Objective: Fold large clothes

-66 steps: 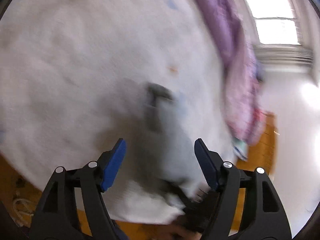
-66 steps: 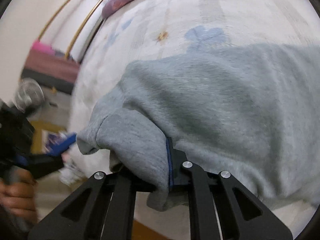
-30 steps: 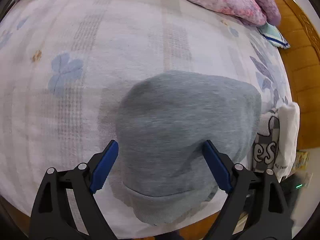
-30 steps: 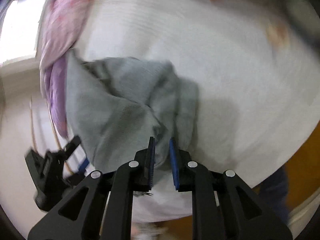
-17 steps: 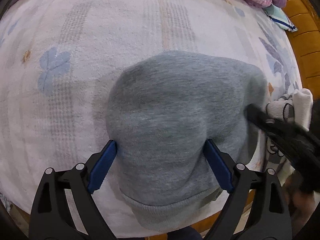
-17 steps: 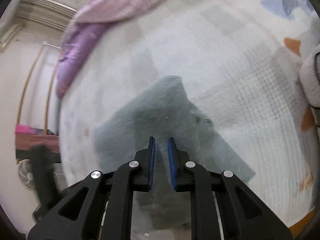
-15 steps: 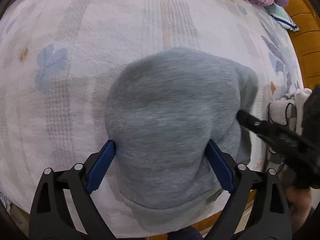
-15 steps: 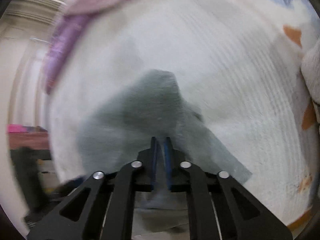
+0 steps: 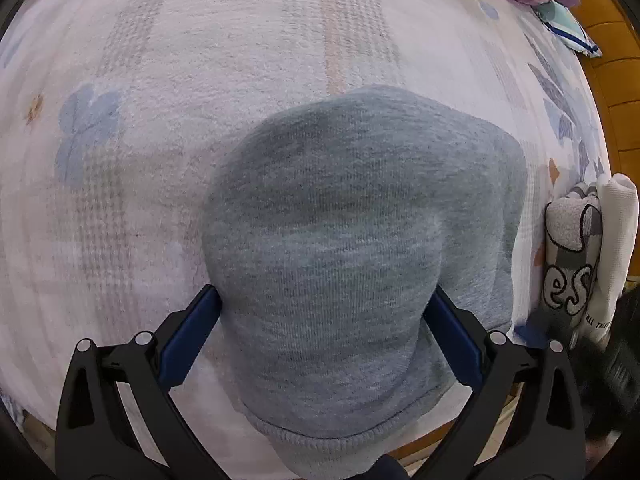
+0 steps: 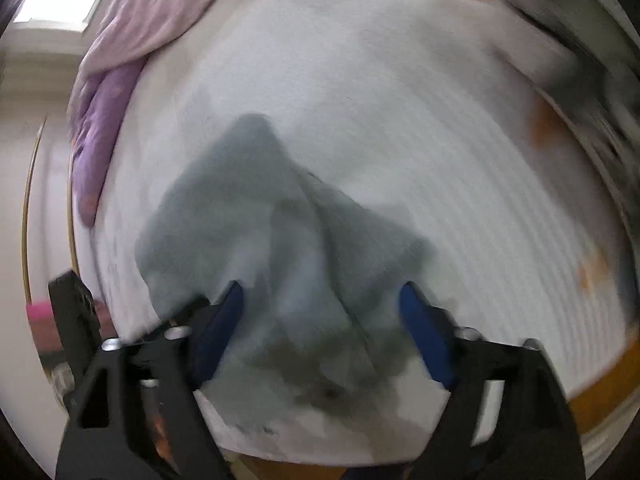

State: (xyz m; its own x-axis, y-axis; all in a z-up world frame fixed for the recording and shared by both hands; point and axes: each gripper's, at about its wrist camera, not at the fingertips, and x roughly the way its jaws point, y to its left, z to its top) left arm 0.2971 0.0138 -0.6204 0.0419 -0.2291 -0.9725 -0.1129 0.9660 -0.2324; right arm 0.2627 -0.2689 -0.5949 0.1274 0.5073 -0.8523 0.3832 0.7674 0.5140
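Observation:
A grey sweatshirt [image 9: 352, 248] lies folded in a compact bundle on the bed, near the front edge. My left gripper [image 9: 324, 300] is open, its blue pads either side of the bundle, holding nothing. In the right wrist view, which is blurred by motion, the sweatshirt [image 10: 256, 236] lies below my right gripper [image 10: 320, 292], which is open wide with the cloth between its jaws but not clamped. The other gripper's black body [image 10: 76, 316] shows at the left edge.
The bed has a white blanket with blue flowers [image 9: 200, 80]. A pink-purple quilt [image 10: 132, 32] lies at the far side. Folded clothes, a printed towel [image 9: 572, 256] and a white piece [image 9: 616, 232], are stacked at the right. A wooden bed frame [image 9: 616, 80] borders the right.
My right gripper has opened from shut and let go of the sweatshirt, and it is swinging fast. The left gripper has stayed open over the bundle and moved slightly closer.

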